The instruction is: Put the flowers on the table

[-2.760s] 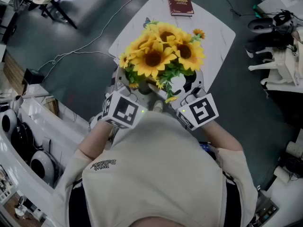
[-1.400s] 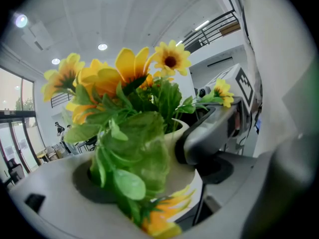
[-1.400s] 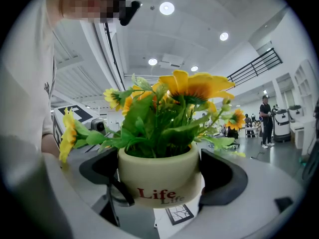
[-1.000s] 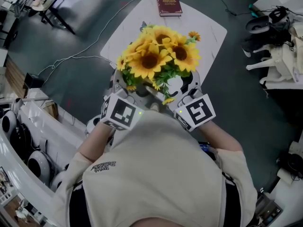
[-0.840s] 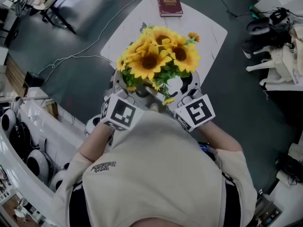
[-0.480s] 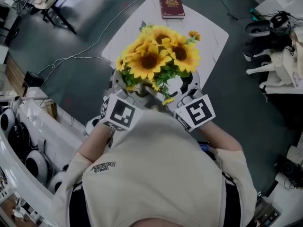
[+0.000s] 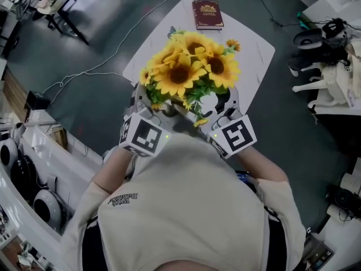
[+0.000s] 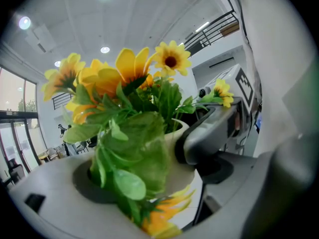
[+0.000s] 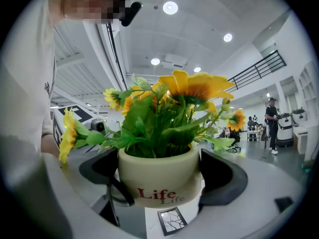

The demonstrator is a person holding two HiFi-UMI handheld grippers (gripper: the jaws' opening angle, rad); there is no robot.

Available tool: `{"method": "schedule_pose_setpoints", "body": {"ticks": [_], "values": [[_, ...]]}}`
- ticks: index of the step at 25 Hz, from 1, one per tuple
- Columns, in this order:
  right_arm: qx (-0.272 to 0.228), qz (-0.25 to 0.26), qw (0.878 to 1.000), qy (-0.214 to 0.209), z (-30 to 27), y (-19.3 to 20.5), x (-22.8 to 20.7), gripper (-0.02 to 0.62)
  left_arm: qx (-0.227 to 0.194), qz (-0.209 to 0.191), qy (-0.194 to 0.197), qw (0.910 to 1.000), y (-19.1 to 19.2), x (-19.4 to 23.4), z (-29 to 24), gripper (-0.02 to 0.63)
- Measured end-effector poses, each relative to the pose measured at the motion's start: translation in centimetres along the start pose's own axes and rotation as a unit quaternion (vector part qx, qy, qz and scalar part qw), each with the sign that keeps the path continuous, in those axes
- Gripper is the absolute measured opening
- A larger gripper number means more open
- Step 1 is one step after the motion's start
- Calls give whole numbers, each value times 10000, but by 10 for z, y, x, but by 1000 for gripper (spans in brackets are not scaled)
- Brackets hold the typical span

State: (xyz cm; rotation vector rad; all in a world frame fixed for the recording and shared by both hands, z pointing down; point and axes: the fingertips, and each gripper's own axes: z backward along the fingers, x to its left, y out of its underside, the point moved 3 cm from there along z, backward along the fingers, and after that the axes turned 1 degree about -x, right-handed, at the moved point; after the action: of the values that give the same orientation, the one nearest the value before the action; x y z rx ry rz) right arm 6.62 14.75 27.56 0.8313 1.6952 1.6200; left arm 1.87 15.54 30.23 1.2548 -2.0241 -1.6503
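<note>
Flowers [image 7: 186, 69] in cream pot [image 7: 211, 101], gripped by left gripper [image 8: 144, 163] and right gripper [image 9: 162, 177], white table [image 7: 251, 44] ahead

Flowers [image 7: 189, 66]: a sunflower bunch with yellow heads and green leaves, and a white pot edge showing beneath. Left tongs [image 7: 141, 109] and right tongs [image 7: 228, 110] sit on either side of the flowers' base, marker cubes toward the person. A white surface [image 7: 251, 44] lies under and beyond the flowers. A red book [image 7: 207, 14] lies beyond the flowers, well apart. A white cable [image 7: 118, 38] crosses the grey floor left of the flowers.
</note>
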Motion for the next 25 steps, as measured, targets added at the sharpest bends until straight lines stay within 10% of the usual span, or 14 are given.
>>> {"method": "schedule_pose_setpoints", "body": {"ticks": [25], "values": [[226, -86, 9949, 976, -168, -4, -69, 507, -392, -166, 927, 9948, 49, 175, -51, 480]]}}
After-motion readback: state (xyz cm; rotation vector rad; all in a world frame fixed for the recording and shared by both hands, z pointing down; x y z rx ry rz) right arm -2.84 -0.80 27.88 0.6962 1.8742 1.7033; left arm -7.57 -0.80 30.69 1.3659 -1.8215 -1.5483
